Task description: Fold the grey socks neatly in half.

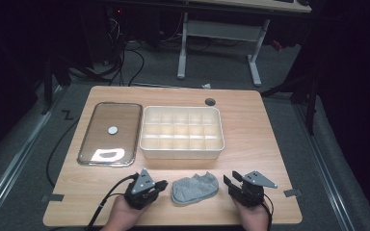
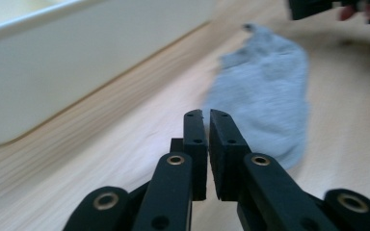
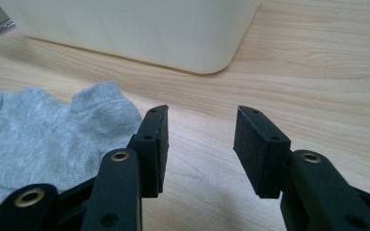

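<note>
We find a grey sock [image 1: 194,189] lying flat and crumpled on the wooden table [image 1: 250,120], near its front edge and directly between the two grippers, touching neither. The left gripper [image 1: 161,185] sits just beside the sock's left end, its jaws brought together with nothing between them; in the left gripper view the pads [image 2: 195,144] meet above bare wood, with the sock [image 2: 265,106] ahead and to the right. The right gripper [image 1: 232,182] rests near the sock's right end with its jaws standing well apart and empty; in the right gripper view the sock [image 3: 43,130] lies to the left of its left pad [image 3: 155,144]. We judge that neither gripper has taken hold yet, and that the sock is flanked for a two-handed pick-up. Behind it stands a cream compartment box [image 1: 147,144], all cells appearing empty, a likely destination. The clear lid [image 1: 89,139] lies flat to the left of the box, leaving the cells open.
</note>
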Demonstrator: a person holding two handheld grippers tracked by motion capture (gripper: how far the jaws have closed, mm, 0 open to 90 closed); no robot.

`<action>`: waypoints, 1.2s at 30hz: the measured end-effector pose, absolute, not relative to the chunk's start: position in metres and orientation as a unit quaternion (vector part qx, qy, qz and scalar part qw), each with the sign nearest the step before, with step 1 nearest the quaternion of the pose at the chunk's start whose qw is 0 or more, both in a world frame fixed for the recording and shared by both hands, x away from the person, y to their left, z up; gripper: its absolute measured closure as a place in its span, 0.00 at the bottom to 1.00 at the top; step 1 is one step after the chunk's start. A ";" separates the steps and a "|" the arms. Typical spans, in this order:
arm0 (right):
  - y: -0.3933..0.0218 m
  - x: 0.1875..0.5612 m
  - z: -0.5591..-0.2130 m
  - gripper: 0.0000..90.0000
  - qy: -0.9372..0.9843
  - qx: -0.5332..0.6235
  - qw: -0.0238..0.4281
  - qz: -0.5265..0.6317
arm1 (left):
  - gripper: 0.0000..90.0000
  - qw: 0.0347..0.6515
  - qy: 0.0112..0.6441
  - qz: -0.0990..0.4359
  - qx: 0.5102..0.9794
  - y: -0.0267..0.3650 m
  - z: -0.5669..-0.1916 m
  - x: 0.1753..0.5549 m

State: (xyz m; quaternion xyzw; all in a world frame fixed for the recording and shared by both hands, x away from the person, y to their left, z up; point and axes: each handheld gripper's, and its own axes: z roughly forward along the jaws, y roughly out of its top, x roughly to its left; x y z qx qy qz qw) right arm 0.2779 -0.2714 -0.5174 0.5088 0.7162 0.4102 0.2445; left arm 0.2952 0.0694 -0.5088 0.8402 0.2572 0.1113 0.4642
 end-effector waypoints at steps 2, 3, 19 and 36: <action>-0.268 0.278 -0.517 0.63 0.720 0.505 0.239 0.412 | 0.95 0.459 0.236 0.103 0.850 0.047 -0.510 0.293; -0.267 0.278 -0.517 0.63 0.721 0.503 0.238 0.413 | 0.94 0.455 0.232 0.102 0.854 0.042 -0.511 0.292; -0.216 0.279 -0.527 0.55 0.772 0.480 0.190 0.371 | 0.89 0.406 0.225 0.126 0.877 0.051 -0.530 0.291; -0.191 0.276 -0.530 0.55 0.794 0.454 0.169 0.368 | 0.91 0.397 0.241 0.172 0.869 0.084 -0.533 0.273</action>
